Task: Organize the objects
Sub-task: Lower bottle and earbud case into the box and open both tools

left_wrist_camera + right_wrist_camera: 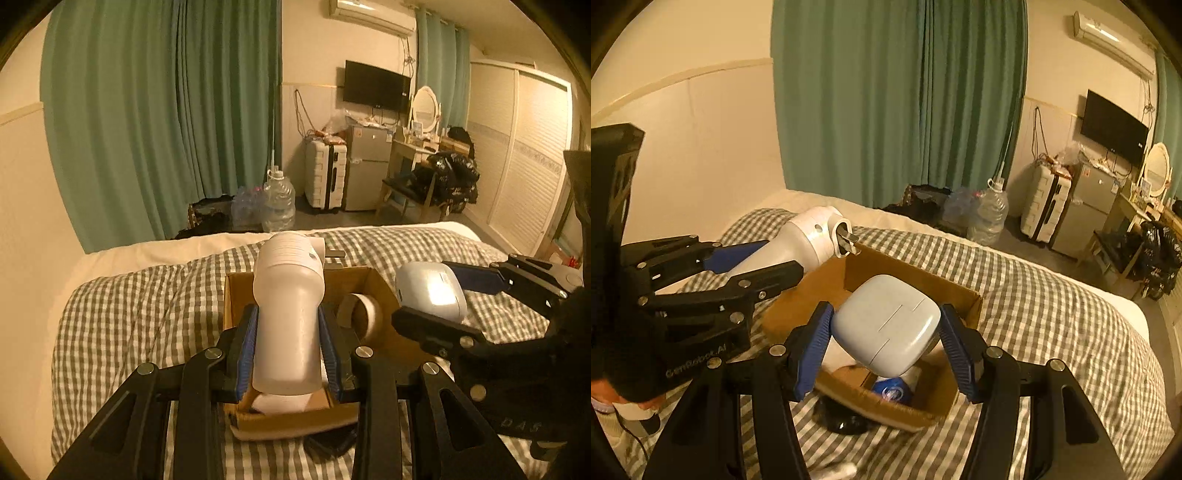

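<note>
Green curtains [162,110] hang behind a bed [147,317] spread with a checked quilt, and a cardboard box [916,284] sits open on it. Both grippers hover above that box, each carrying something.

The left gripper [287,345] has its jaws clamped on the narrow waist of a white plastic device [290,306] with metal plug prongs at its far end (it looks like a plug-in appliance, though I cannot say which kind). Its body is hard and smooth, so it could slide lengthwise; the waist below the wider head is the sensible place to hold, since the flare stops it slipping through.

The right gripper [884,343] squeezes a pale blue, rounded case [886,332] across its sides. Its shell seems stiff, glossy and probably light; the curved corners give the pads little flat surface, so a firm grip across the widest flat faces would suit it best.

Inside the box lie a roll of tape [360,314], a blue round item [892,393] and something white. Both held things sit clear of the box, not yet lowered in.
</note>
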{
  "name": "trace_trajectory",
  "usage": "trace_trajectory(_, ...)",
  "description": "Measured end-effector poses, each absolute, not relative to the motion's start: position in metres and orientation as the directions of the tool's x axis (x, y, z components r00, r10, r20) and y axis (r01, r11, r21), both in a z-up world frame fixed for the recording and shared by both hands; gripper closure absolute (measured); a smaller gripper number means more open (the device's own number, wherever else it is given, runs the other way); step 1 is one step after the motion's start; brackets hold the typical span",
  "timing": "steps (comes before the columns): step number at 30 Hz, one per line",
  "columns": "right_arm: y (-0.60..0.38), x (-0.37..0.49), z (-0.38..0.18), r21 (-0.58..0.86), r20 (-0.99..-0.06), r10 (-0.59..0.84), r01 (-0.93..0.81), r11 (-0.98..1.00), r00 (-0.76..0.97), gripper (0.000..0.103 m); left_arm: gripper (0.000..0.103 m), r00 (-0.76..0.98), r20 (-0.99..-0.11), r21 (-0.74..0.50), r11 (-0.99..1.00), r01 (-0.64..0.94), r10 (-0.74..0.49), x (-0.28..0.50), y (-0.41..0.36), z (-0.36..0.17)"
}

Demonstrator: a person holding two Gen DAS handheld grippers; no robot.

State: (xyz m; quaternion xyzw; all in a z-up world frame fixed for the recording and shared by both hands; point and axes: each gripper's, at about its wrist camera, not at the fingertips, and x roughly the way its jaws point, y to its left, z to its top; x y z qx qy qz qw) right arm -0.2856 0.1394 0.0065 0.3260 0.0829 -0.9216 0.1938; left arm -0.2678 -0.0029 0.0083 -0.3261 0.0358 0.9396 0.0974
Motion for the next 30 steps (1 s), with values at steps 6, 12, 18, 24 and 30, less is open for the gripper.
trace_trajectory(6, 0.142, -0.333, -0.018, 0.006, -0.671, -0.306, 0.408, -0.913, -0.676, 0.045, 0.071, -0.737, -0.658, 0.001, -0.979, -0.204, 0.153, -0.301, 0.000, -0.018)
trace_trajectory(12, 0.138, -0.364, -0.043, 0.017, -0.704, -0.298, 0.404, -0.914, -0.644, 0.045, 0.071, -0.708, -0.690, 0.002, -0.977, -0.213, 0.153, -0.318, 0.003, -0.043)
trace_trajectory(18, 0.140, -0.376, -0.074, 0.049, -0.743, -0.303, 0.402, -0.914, -0.596, 0.045, 0.071, -0.700, -0.703, 0.050, -0.973, -0.227, 0.127, -0.323, 0.009, -0.057)
trace_trajectory(24, 0.150, -0.375, -0.076, 0.068, -0.747, -0.307, 0.391, -0.918, -0.589, 0.045, 0.070, -0.695, -0.707, 0.047, -0.972, -0.230, 0.130, -0.324, 0.009, -0.060)
trace_trajectory(30, 0.157, -0.362, -0.059, 0.063, -0.713, -0.295, 0.362, -0.930, -0.635, 0.030, 0.048, -0.698, -0.706, 0.066, -0.970, -0.235, 0.121, -0.316, 0.009, -0.062)
